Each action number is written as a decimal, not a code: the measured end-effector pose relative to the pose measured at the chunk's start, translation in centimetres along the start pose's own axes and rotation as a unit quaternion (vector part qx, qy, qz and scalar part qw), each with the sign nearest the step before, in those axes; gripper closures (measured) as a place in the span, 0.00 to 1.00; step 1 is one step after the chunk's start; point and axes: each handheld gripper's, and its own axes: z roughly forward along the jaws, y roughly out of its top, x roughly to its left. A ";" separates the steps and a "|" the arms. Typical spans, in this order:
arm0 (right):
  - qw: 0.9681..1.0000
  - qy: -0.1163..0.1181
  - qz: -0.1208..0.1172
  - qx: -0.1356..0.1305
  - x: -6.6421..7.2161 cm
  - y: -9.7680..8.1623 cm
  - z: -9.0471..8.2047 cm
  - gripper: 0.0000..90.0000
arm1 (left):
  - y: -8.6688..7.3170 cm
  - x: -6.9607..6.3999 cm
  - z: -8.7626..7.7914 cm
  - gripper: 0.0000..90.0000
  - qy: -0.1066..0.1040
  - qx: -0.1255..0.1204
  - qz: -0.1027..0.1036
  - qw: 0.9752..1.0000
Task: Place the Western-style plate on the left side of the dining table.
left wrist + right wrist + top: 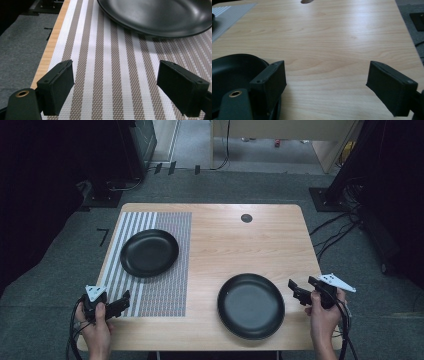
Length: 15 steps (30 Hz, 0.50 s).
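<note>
Two black plates lie on the wooden table (240, 240). One plate (149, 252) rests on the striped placemat (160, 270) at the left; its near rim (155, 17) fills the top of the left gripper view. The other plate (251, 305) lies on bare wood at the front right, and its edge (234, 70) sits beside the right gripper's left jaw. My left gripper (123, 302) hovers over the mat's front left corner, open and empty (115, 85). My right gripper (300, 290) is just right of the front plate, open with nothing between its fingers (325, 85).
A round cable hole (246, 218) sits near the table's far edge. Grey carpet surrounds the table, with cables (335, 230) on the floor at the right and dark equipment at the back left. Bare wood stretches between the two plates.
</note>
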 end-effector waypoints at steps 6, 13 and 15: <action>0.999 -0.041 -0.022 0.006 -1.2 -0.7 -0.6 0.17 | -0.6 0.2 -0.1 0.16 0.006 0.007 0.007 1.000; 0.998 -0.060 -0.009 0.012 -2.8 -1.7 -1.5 0.17 | -1.2 1.2 -0.5 0.16 0.017 0.011 0.008 1.000; 0.998 -0.065 -0.007 0.012 -3.2 -1.9 -1.8 0.17 | -1.4 1.5 -0.6 0.16 0.018 0.010 0.007 1.000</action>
